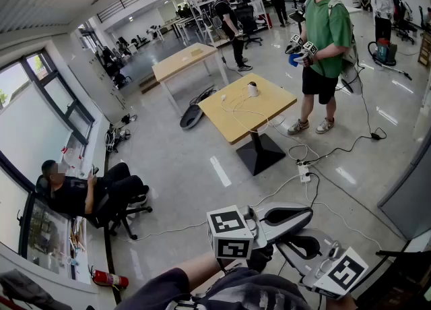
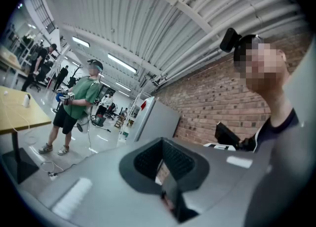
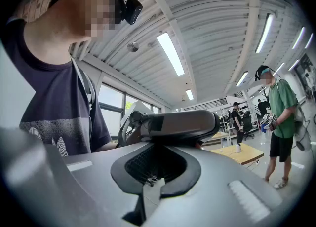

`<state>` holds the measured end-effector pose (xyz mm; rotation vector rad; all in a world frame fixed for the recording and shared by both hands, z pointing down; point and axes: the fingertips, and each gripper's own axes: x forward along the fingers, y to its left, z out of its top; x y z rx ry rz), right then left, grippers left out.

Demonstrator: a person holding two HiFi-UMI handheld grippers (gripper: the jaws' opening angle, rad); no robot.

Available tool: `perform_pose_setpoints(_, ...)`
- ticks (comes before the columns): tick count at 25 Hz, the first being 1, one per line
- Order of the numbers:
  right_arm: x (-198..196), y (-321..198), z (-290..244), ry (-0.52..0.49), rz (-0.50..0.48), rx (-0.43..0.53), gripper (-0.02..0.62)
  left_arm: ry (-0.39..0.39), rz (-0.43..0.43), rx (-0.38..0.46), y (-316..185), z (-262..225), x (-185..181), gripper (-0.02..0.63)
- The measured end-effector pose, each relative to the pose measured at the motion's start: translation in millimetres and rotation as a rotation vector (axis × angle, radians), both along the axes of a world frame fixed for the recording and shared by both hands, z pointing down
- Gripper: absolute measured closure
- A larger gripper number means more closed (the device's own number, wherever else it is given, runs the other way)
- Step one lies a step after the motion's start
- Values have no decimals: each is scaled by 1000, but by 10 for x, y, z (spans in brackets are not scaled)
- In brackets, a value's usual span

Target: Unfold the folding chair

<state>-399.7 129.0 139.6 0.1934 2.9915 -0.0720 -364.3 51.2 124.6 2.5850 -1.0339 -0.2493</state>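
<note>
Evidently left gripper (image 2: pixel 165 184) and right gripper (image 3: pixel 148 187) are closed (both empty).

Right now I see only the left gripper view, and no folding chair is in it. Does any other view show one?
Observer: Not clearly. The head view has only a dark frame at its lower right edge; I cannot tell what it is.
Operator: Is the right gripper open?
Observer: No, its jaws are together, nothing between them.
Operator: Is anybody on our left?
Observer: A person sits on an office chair by the window.
</note>
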Motion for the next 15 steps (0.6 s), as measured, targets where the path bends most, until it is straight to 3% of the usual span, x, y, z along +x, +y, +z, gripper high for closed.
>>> perform_pose_setpoints(4, 34, 4, 56, 38, 20, 13, 594, 100, 97, -35, 16, 32, 86, 606)
perform_pose_setpoints(9, -44, -137, 103, 90, 57, 111, 594, 132, 181, -12, -99, 53, 97, 607)
perform_pose_setpoints(12, -406, -268, 273, 197, 30, 151, 594, 77, 192, 27, -211, 112, -119, 609)
perform_pose_setpoints(15, -758, -372, 452, 277, 13, 83, 594, -43, 139, 73, -299, 249, -384, 617)
